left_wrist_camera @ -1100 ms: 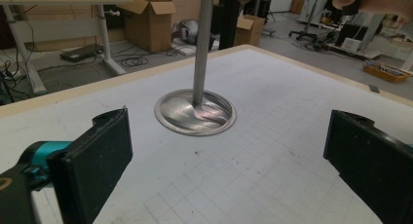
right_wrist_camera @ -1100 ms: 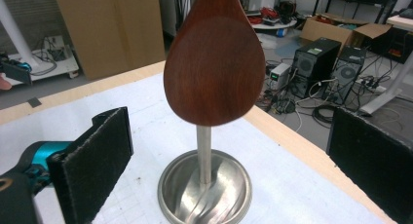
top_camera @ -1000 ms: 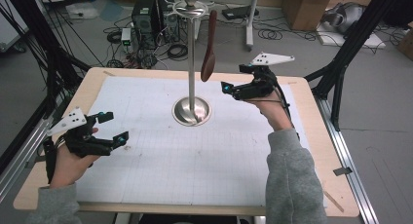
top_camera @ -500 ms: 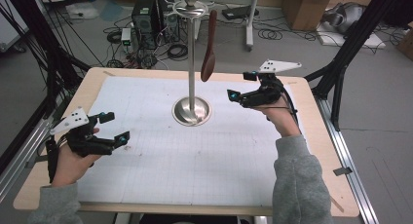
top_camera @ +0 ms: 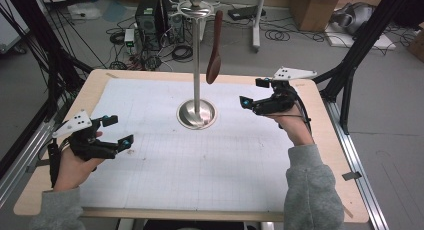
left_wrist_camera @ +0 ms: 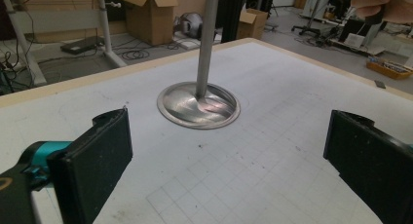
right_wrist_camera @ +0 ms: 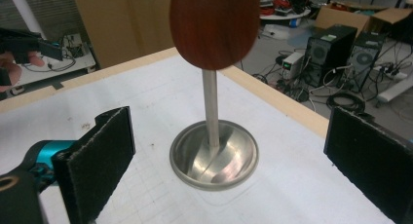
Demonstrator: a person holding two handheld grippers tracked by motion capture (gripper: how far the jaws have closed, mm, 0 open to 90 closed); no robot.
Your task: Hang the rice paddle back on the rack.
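Hanging from the ring at the top of the stand (top_camera: 196,65), the spoon (top_camera: 215,47) dangles bowl-down just to the right of the pole, well clear of the mat (top_camera: 190,160). So that's where the thing is: up in the air, touching nothing but its hook.

The right gripper (top_camera: 254,94) sits right of the stand's base, a bit above the mat, jaws spread wide with nothing between them and pointed back toward the pole. From the right gripper view the spoon bowl (right_wrist_camera: 214,27) hangs dead ahead, with the pole (right_wrist_camera: 210,107) straight behind it and the shiny round base (right_wrist_camera: 214,156) below. The pole is the one thing crowding the spoon; otherwise the space between it and the jaws is free.

The left gripper (top_camera: 117,131) is well off to the left of the stand and nearer the person, low over the mat, also gaping wide and holding nothing. Its own view looks across bare grid mat to the base (left_wrist_camera: 198,105).

Beyond the stand, off the table (top_camera: 90,95), it's the usual mess: PC towers (top_camera: 155,12), cables on the floor, cardboard boxes (top_camera: 312,7). None of that gets near the work.
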